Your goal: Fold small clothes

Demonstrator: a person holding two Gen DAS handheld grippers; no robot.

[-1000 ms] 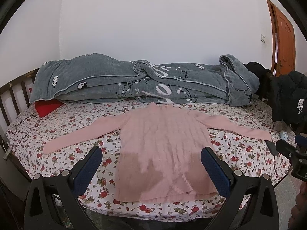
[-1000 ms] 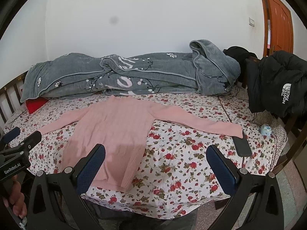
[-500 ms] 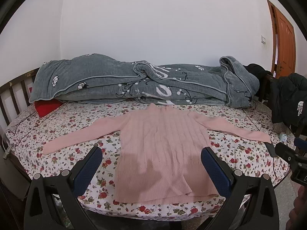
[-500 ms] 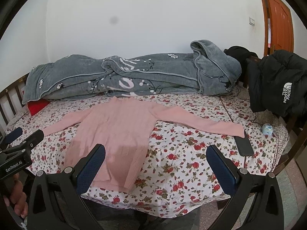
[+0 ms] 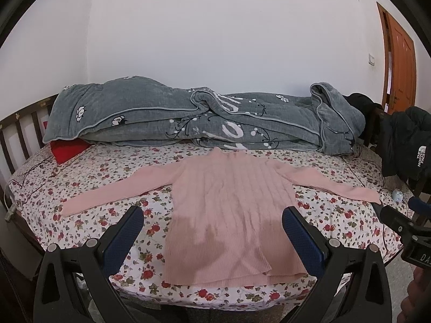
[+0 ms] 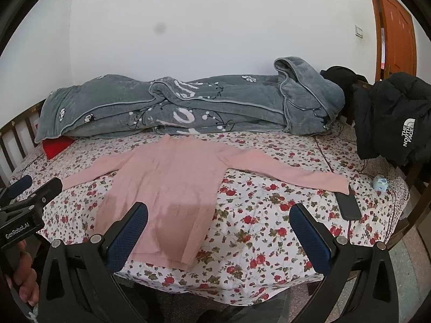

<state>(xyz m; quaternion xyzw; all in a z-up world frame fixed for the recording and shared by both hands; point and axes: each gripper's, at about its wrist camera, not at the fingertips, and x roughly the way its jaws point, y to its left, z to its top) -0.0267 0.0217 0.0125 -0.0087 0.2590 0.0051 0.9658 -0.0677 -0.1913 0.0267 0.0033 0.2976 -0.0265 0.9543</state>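
Observation:
A pink ribbed sweater (image 5: 229, 204) (image 6: 172, 183) lies flat on the floral bed sheet (image 5: 89, 177), both sleeves spread wide, hem toward me. My left gripper (image 5: 212, 231) hovers open in front of the hem, its blue-padded fingers either side of the sweater's body, touching nothing. My right gripper (image 6: 219, 228) is open too, held off the bed's near edge to the right of the hem, with nothing between its fingers. Each gripper shows at the edge of the other's view, held by a hand (image 6: 24, 277).
A rolled grey quilt (image 5: 204, 118) lies along the wall, a red pillow (image 5: 68, 150) under its left end. A black phone (image 6: 347, 204) and a small blue object (image 6: 380, 183) sit near the right sleeve's cuff. A black jacket (image 6: 393, 118) hangs at right; wooden rails (image 5: 18, 132) stand at left.
Both views have drifted slightly back and up from the bed, so the sweater sits a little lower in frame. The sweater has not moved; both grippers stay open.

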